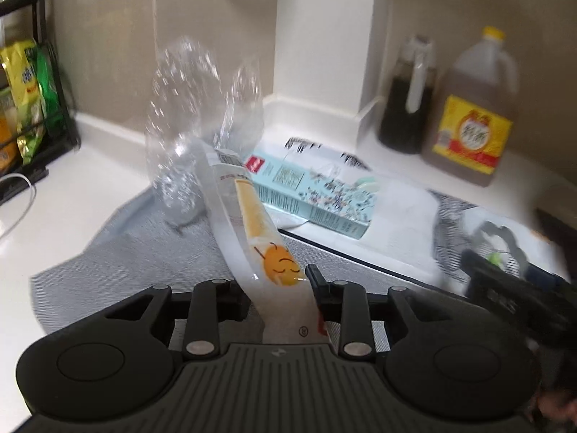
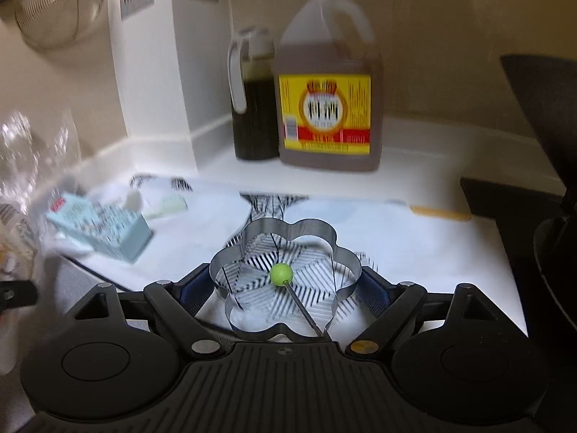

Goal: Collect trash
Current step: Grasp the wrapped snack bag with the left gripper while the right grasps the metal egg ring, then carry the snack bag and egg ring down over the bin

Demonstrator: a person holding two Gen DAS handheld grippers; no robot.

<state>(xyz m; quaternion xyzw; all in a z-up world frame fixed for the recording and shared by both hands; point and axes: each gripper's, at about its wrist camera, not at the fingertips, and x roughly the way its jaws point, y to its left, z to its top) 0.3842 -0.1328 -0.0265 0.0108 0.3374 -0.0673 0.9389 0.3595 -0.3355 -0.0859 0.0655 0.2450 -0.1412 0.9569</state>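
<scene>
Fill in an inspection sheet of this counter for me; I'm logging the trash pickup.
Surface: white countertop, a grey cloth and a striped black-and-white mat on it.
Job's things: white wrapper with an orange cartoon face; crumpled clear plastic bottle; pale blue printed carton lying flat.
Clutter: flower-shaped metal ring with a green ball; dark sauce bottle; yellow-labelled oil jug.
Grippers: left gripper shut on the wrapper; right gripper around the ring.
Cables: white cable.
Surroundings: black rack with snack packets.
</scene>
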